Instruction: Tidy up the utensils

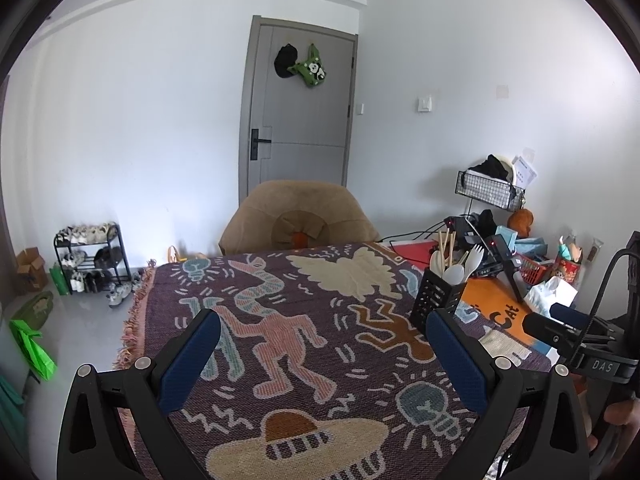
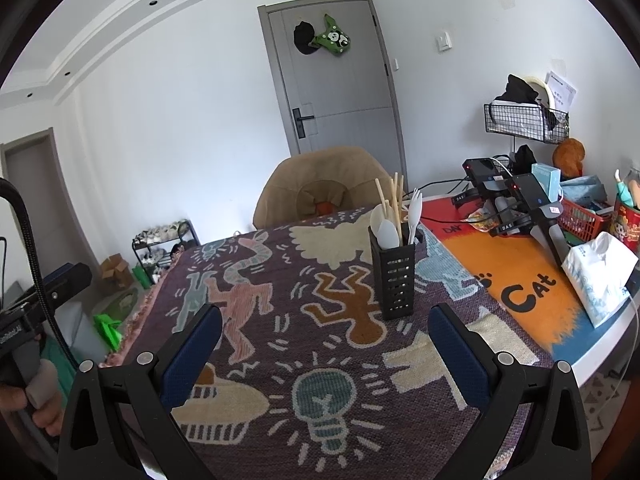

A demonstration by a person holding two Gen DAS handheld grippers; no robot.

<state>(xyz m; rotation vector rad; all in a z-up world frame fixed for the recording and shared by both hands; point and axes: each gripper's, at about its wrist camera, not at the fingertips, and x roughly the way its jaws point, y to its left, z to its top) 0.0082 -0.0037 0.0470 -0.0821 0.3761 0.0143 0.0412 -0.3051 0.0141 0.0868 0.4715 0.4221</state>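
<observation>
A black slotted utensil holder stands upright on the patterned cloth. It holds white plastic spoons, a white spork and wooden chopsticks. In the left wrist view the holder stands just beyond my right finger, with the spoons and spork sticking out. My left gripper is open and empty above the cloth. My right gripper is open and empty, a short way in front of the holder.
A tan chair stands behind the table. An orange mat, black devices on stands, a red basket, a red tin and a white bag crowd the right side. A shoe rack stands by the wall.
</observation>
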